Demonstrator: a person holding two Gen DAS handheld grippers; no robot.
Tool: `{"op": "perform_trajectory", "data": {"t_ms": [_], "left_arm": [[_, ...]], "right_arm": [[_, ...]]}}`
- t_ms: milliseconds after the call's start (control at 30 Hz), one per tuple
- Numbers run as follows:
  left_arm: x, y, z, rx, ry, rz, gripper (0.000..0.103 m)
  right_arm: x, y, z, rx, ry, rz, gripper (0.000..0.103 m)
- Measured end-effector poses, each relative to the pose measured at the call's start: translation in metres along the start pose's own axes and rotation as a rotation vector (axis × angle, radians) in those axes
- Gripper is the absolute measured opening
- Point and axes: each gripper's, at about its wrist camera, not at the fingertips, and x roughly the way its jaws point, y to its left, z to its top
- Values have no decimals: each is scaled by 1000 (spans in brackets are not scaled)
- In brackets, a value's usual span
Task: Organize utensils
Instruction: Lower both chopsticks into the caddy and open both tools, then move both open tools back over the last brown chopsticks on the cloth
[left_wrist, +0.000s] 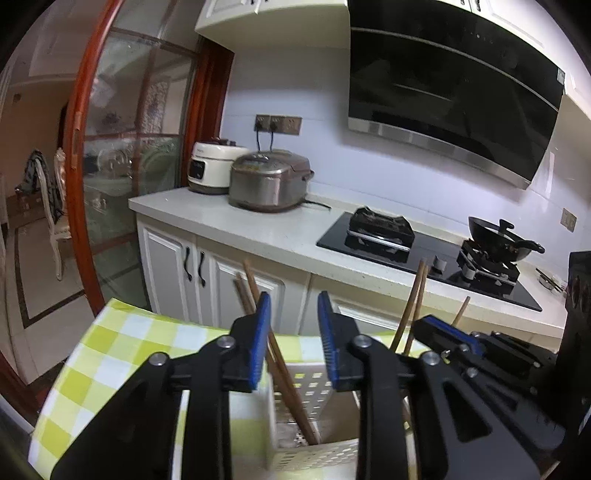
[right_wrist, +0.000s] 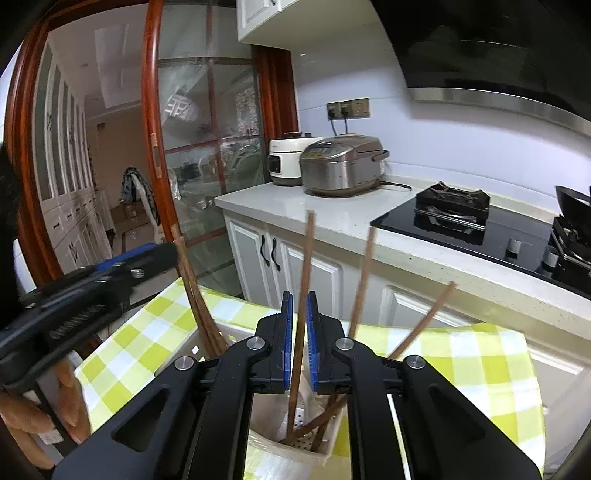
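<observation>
A white perforated utensil holder stands on a green-and-white checked tablecloth; it also shows in the right wrist view. Several brown wooden chopsticks stand in it. My left gripper is open and empty, hovering just above the holder's left compartment. My right gripper has its jaws nearly closed around one upright chopstick that stands in the holder; whether the pads touch it I cannot tell. Other chopsticks lean to the right.
A kitchen counter lies behind with two rice cookers, a gas hob and a black pan. A range hood hangs above. A glass door with a red frame is at left. White cabinets are below the counter.
</observation>
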Motion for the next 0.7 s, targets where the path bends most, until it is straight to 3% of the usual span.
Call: {"op": "perform_trajectory", "data": {"t_ms": [233,300,333,367,700], "left_arm": [[-49,22,-21,-46,-38,46,64],[-64,28,-37,-66,-32,62,70],[-69,30,-43,-70,-26,66,75],[-76,32,-54,-78,-15,73,77],[-122,32,-139,-64,59,125,96]], "right_arm": [[-42,-11,-15,42,-22,-10,16],[-57,-9,-30,46,-14,-9,28],[-64,-7,-39,50,-13,-11,42],[-70,-7,-47,54,-14,-11,46],[-93,14,-132,70,104,-7,46]]}}
